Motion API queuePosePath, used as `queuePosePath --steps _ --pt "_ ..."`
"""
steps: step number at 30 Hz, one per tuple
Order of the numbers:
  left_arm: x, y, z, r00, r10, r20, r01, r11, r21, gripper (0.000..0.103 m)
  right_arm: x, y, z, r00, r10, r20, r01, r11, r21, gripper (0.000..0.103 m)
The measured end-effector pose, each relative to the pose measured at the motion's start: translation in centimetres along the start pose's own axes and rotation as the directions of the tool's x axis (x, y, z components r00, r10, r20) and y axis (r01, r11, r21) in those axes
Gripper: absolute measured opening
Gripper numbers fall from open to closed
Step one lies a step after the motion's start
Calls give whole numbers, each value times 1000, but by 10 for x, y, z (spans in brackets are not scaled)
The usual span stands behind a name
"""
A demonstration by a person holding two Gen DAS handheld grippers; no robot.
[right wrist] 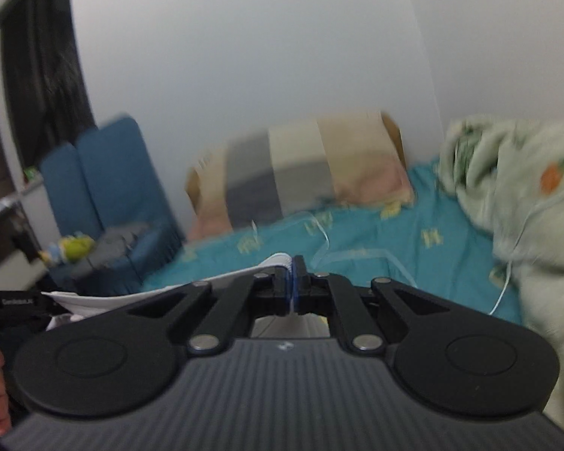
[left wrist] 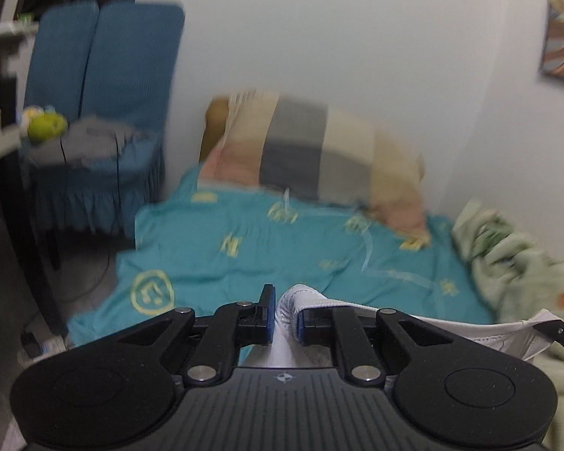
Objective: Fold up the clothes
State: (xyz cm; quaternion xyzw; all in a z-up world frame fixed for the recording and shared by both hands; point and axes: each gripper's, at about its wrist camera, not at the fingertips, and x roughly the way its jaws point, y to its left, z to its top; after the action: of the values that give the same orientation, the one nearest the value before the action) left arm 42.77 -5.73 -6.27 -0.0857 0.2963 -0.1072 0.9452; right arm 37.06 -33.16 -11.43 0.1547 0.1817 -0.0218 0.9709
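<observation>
Bedroom with a pale wall, so going left to right: blue chair point(left wrist: 105, 105) in the corner, then the bed point(left wrist: 244, 263) in its teal sheet with a striped pillow point(left wrist: 312, 150) at the head. Your left gripper point(left wrist: 284, 317) has its jaws pinched on one end of the white garment point(left wrist: 451, 329), and your right gripper point(right wrist: 294, 282) is clamped tight on the other. That keeps the cloth stretched between them above the bed, probably to lay it flat. Green blanket point(right wrist: 507, 195) is bunched far right.

bed with teal patterned sheet point(left wrist: 244, 263), striped pillow point(left wrist: 304, 150) at its head, pale green blanket point(right wrist: 515, 195) bunched alongside
</observation>
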Motion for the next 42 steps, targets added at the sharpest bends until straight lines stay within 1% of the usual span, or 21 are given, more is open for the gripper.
queuePosePath --steps 2,4,7,8,9,10,12,13,14,15,16,17,18,19,22,23,26,30,34,39,42 --pt "60 10 -16 998 21 -63 -21 1000 -12 12 51 -13 -27 997 -19 -75 19 1000 1 5" --pt "120 21 -32 991 41 -126 -44 999 -22 12 93 -27 -51 987 -24 -158 27 1000 16 5" --pt "174 24 -64 974 51 -223 -58 998 -23 12 135 -44 -85 965 -26 -260 37 999 37 5" --pt "187 26 -73 971 53 -232 -58 998 -16 13 145 -49 -95 958 -23 -287 38 998 47 5" --pt "184 24 -77 976 59 -208 -57 998 14 13 151 -53 -103 954 -16 -299 35 998 60 5" --pt "180 22 -81 981 64 -182 -57 997 45 13 151 -56 -105 960 -2 -281 24 997 75 5" --pt "180 17 -83 982 77 -175 -61 994 96 13 151 -56 -104 961 12 -276 12 996 84 6" --pt "179 19 -82 980 72 -183 -55 994 96 15 150 -56 -103 961 20 -276 6 996 91 8" --pt "178 22 -80 979 67 -191 -49 994 96 17 148 -57 -99 960 25 -279 2 995 99 15" --pt "177 24 -79 978 62 -200 -43 994 95 27 145 -59 -96 959 31 -281 0 994 107 21" --pt "175 27 -78 976 57 -208 -38 995 95 43 141 -60 -94 958 35 -284 -1 993 119 42" --pt "166 30 -74 977 50 -206 -32 995 92 50 136 -60 -93 958 40 -285 -3 992 128 68" --pt "157 33 -70 978 43 -203 -25 996 89 59 129 -59 -90 960 44 -278 -7 991 132 79" --pt "147 36 -66 979 36 -200 -19 996 86 65 122 -58 -87 961 48 -272 -12 991 130 88" --pt "102 37 -61 983 15 -183 4 995 102 75 97 -49 -76 963 55 -263 -32 995 90 86" --pt "86 35 -61 984 12 -178 8 994 113 76 86 -46 -73 964 50 -263 -30 997 78 86" --pt "22 22 -64 985 -1 -170 25 990 139 76 48 -36 -67 967 48 -252 -34 998 59 86" --pt "-60 6 -79 985 -23 -174 46 990 130 76 -10 -26 -65 966 62 -249 -47 997 66 86" --pt "-117 -7 -99 985 -33 -169 55 990 130 76 -68 -16 -64 971 56 -233 -46 998 49 86" --pt "-164 -20 -128 984 -46 -171 69 989 134 77 -140 -9 -63 977 45 -207 -32 998 62 86" --pt "-178 -19 -151 979 -42 -201 67 991 119 77 -183 -16 -69 982 42 -184 -18 991 129 86"
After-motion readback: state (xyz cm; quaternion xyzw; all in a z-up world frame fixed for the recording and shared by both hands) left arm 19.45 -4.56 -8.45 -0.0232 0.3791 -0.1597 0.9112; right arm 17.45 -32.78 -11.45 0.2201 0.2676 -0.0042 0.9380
